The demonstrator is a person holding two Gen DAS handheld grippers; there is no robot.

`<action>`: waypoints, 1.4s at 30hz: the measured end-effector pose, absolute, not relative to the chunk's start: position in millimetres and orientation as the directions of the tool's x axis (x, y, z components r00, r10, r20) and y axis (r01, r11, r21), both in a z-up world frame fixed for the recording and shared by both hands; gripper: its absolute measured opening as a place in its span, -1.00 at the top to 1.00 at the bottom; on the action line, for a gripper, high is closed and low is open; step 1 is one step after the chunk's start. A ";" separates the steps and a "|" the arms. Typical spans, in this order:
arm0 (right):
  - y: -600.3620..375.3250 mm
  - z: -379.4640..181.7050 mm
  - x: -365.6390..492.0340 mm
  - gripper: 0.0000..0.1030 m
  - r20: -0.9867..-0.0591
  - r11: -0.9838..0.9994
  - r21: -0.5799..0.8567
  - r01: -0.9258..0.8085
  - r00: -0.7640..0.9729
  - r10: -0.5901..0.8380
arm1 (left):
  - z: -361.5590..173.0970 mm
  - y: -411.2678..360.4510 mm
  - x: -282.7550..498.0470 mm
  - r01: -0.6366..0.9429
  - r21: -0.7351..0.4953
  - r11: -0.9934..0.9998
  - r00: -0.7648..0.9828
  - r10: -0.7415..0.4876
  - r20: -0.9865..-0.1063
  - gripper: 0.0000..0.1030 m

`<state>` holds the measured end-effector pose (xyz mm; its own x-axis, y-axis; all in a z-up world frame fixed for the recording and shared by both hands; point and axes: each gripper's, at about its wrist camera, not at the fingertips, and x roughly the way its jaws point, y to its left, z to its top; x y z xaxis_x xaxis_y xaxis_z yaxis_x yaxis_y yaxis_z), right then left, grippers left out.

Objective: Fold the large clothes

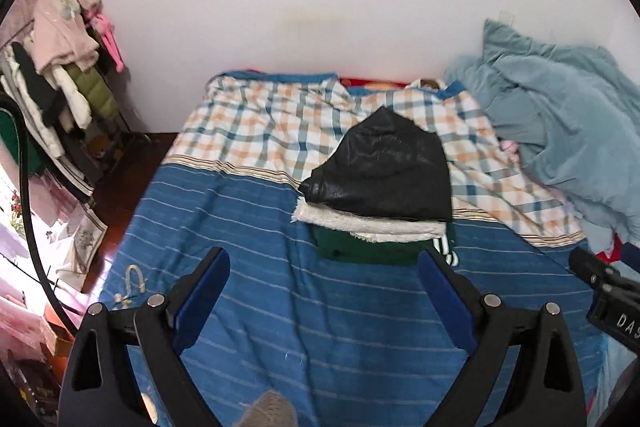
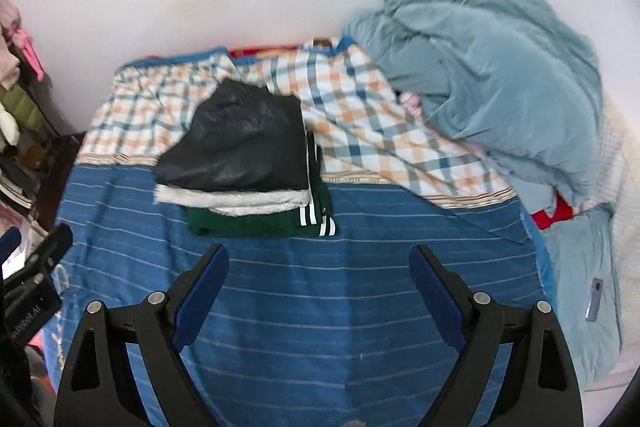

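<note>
A stack of folded clothes lies on the bed: a black leather-look garment (image 1: 384,171) (image 2: 240,147) on top, a white fleecy one (image 1: 372,225) (image 2: 232,203) under it, and a dark green one with white stripes (image 1: 372,251) (image 2: 260,225) at the bottom. My left gripper (image 1: 322,263) is open and empty, above the blue sheet just in front of the stack. My right gripper (image 2: 318,259) is open and empty, in front of the stack and slightly to its right. The right gripper's body (image 1: 608,291) shows at the left wrist view's right edge.
The bed has a blue striped sheet (image 1: 280,307) (image 2: 360,307) with a checked section (image 1: 260,131) (image 2: 360,131) toward the wall. A crumpled teal duvet (image 1: 560,131) (image 2: 500,75) is piled at the right. A rack of clothes (image 1: 68,67) stands left of the bed.
</note>
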<state>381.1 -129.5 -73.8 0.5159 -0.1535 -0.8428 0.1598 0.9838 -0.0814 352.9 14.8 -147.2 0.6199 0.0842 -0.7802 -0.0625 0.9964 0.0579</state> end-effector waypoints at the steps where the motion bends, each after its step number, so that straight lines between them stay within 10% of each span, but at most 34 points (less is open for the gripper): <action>1: -127.4 -59.6 367.8 -0.81 -0.836 0.984 -0.077 0.160 0.527 -0.152 | -136.7 13.9 340.8 -0.059 0.054 0.997 0.627 0.080 -0.775 -0.87; 20: -99.6 125.2 160.4 -0.85 -0.752 0.989 -0.069 0.128 0.645 -0.136 | -9.0 10.1 192.0 -0.029 0.048 0.998 0.676 0.055 -0.734 -0.87; 42: -100.1 170.4 103.9 -0.93 -0.684 0.989 -0.086 0.119 0.715 -0.146 | 16.4 3.3 150.5 -0.054 0.063 0.997 0.737 0.083 -0.671 -0.97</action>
